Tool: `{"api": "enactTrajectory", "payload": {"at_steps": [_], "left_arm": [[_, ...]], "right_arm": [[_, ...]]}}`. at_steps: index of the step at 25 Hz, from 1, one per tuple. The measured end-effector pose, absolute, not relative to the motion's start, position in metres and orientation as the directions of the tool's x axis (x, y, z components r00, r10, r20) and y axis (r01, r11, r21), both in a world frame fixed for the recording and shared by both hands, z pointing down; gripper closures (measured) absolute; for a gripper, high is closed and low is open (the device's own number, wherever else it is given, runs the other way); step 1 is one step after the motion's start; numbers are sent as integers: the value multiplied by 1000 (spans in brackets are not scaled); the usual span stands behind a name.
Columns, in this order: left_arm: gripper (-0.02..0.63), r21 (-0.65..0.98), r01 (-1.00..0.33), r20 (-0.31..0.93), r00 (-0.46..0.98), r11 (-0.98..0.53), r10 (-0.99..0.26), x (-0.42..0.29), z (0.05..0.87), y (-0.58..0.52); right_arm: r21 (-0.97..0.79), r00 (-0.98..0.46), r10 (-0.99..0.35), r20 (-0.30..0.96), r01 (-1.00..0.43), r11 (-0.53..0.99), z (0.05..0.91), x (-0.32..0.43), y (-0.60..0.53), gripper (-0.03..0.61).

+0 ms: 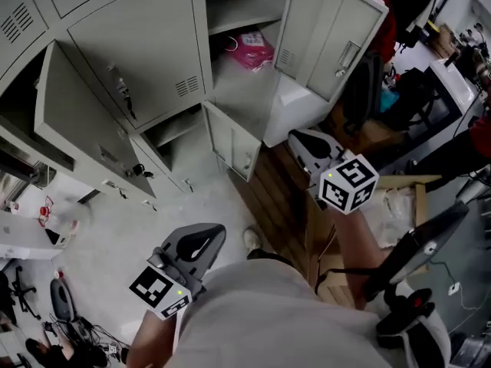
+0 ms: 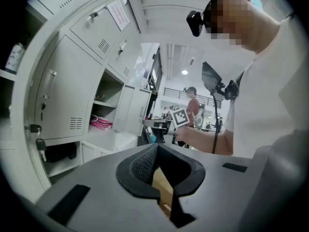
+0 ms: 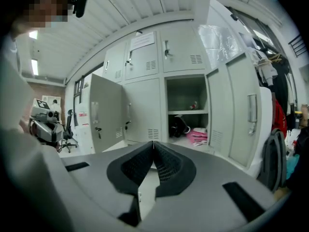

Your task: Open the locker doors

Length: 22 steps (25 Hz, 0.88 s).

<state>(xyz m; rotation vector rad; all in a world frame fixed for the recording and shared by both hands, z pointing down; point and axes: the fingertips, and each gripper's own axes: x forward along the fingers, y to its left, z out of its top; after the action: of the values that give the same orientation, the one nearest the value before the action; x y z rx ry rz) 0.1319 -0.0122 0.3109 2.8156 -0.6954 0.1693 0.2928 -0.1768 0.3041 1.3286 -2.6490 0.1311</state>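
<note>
The grey locker bank point(image 1: 142, 52) fills the top of the head view. Its middle door is closed with a key in the lock. A left door point(image 1: 73, 125), a right door point(image 1: 330, 29) and a small lower door point(image 1: 230, 140) stand open. The open compartment holds a pink bag point(image 1: 253, 48). My left gripper point(image 1: 215, 232) hangs low, well back from the lockers, shut and empty point(image 2: 155, 146). My right gripper point(image 1: 295, 136) is in front of the open right compartment, apart from it, also shut and empty point(image 3: 153, 143). It faces the closed middle door point(image 3: 142, 110) and the pink bag point(image 3: 198, 135).
A wooden pallet with cardboard point(image 1: 399, 198) lies on the floor under my right arm. A black bag point(image 1: 360, 90) leans by the open right door. Cables and a chair base point(image 1: 61, 305) lie at lower left. A person point(image 2: 192, 100) stands far back in the room.
</note>
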Motion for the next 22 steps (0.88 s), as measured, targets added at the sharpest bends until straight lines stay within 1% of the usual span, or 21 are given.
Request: {"api": "enactTrajectory", "payload": {"at_steps": [4, 11, 22], "left_arm": [[604, 205, -492, 156, 870, -846, -468, 96, 312, 20], [603, 221, -509, 138, 861, -832, -490, 47, 320, 71], [603, 234, -537, 126, 843, -810, -523, -1, 330, 132]], "right_arm": [[-40, -642, -736, 216, -759, 650, 318, 230, -126, 561], [-51, -729, -639, 246, -668, 742, 335, 139, -41, 561], [-48, -804, -527, 276, -559, 828, 347, 52, 47, 561]]}}
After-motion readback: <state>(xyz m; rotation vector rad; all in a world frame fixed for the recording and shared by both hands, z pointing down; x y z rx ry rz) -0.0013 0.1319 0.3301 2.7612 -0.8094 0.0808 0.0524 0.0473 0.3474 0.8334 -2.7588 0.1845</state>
